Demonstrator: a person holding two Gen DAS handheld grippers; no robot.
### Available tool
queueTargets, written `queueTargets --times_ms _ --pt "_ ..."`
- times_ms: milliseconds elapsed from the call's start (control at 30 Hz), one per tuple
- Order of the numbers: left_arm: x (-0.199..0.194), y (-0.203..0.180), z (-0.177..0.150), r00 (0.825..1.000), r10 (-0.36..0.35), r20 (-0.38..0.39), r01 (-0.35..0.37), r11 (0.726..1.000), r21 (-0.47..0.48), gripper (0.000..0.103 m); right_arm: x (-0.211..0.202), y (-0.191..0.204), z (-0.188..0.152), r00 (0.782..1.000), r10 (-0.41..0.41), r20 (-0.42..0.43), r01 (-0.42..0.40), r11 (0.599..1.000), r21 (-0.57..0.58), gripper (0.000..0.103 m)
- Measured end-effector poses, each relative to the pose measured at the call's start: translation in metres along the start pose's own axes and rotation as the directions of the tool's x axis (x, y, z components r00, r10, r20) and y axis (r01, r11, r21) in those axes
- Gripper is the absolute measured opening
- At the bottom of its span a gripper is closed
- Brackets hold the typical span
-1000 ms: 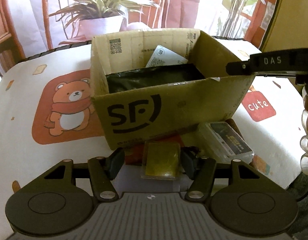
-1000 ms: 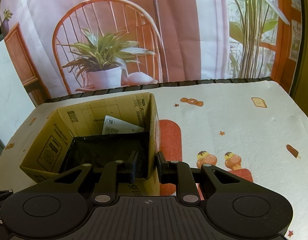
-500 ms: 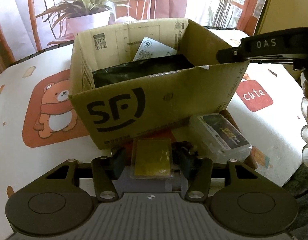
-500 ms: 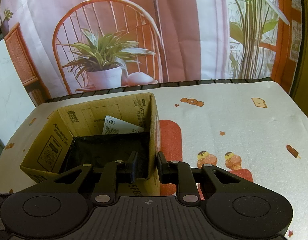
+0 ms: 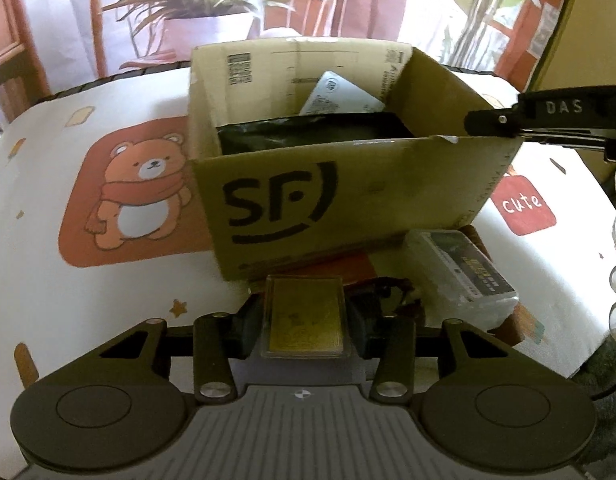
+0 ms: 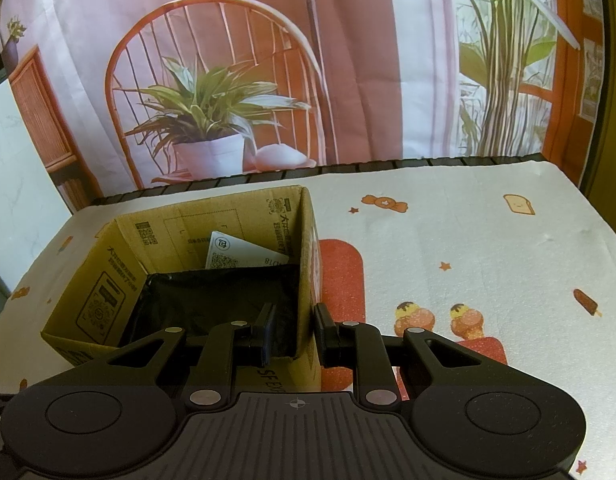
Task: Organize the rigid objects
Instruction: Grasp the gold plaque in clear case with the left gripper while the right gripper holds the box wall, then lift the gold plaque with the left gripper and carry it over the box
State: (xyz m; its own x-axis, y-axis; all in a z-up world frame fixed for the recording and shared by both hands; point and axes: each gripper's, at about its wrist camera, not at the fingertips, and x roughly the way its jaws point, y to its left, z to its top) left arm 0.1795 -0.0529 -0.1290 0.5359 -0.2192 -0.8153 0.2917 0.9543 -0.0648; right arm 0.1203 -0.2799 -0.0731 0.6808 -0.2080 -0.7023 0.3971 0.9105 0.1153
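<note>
From the left wrist, the left gripper (image 5: 304,320) has just been closing; its fingers (image 5: 244,326) now pinch a flat, glossy gold card case (image 5: 305,322) by its long edges, just in front of the box (image 5: 348,200), brown corrugated card lined with black plastic. A clear plastic case (image 5: 464,268) lies at the box's right foot.

From the right wrist, the right gripper (image 6: 294,330) clamps the box's right wall, fingers (image 6: 268,332) one inside, one outside. Neither case shows here; the worktop's (image 6: 468,240) printed cloth does.
</note>
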Motion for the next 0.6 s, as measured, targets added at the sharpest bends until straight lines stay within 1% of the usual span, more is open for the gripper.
queueTargets --times_ms 200,600 --pt "0.0009 -0.0029 -0.0012 1.000 0.012 0.003 -0.012 1.000 0.014 0.048 0.0000 -0.0005 -0.0002 1.000 0.002 0.000 -0.002 1.000 0.001 0.019" --pt "-0.0005 0.0007 -0.0015 1.000 0.019 0.011 -0.019 1.000 -0.014 0.048 -0.0002 -0.0005 -0.0006 1.000 0.002 0.000 -0.002 1.000 0.002 0.019"
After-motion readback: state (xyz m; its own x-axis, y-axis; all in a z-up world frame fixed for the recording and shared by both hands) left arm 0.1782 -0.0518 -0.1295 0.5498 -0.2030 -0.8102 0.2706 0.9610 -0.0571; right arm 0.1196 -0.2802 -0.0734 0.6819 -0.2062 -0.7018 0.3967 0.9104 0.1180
